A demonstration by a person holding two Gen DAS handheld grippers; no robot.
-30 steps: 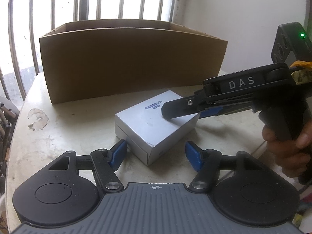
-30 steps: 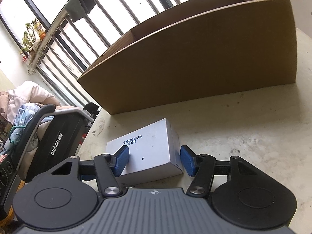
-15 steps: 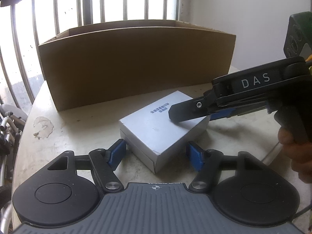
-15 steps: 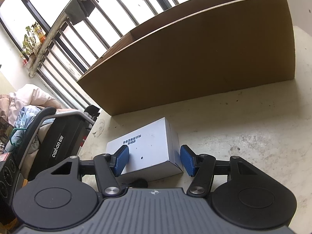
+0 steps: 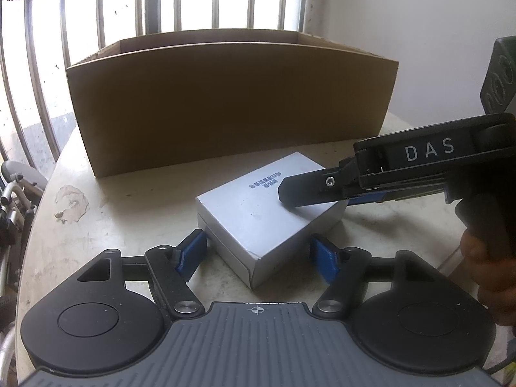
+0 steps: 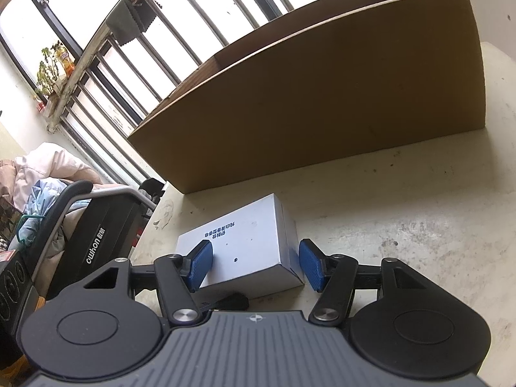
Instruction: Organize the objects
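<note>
From my left gripper (image 5: 258, 253) I see the small white box (image 5: 269, 208) lying flat on the pale table (image 5: 135, 206), turned at an angle so that one corner points back toward me. My left jaws are spread wide, with the blue pads (image 5: 190, 253) sitting low on either side of that near corner; there is a gap between each pad and the cardboard, so nothing is pinched here. The right gripper (image 5: 309, 190) comes in from the right side of this view, its dark finger lying across the far right part of the box's top. Looking along my right gripper (image 6: 256, 264), the same white box (image 6: 245, 251) sits between its two blue pads (image 6: 200, 264): the left pad overlaps the printed top face and the right pad stands just beside the box's right edge. These jaws are spread too, and I cannot tell whether either pad actually touches the box. A big brown carton (image 5: 229, 103) with an open top stands on the table just behind the box, apart from it, in front of the barred window (image 5: 180, 0). In the right view the carton (image 6: 322, 103) rises beyond the box, and a black chair (image 6: 96, 235) sits off the table's left edge.
</note>
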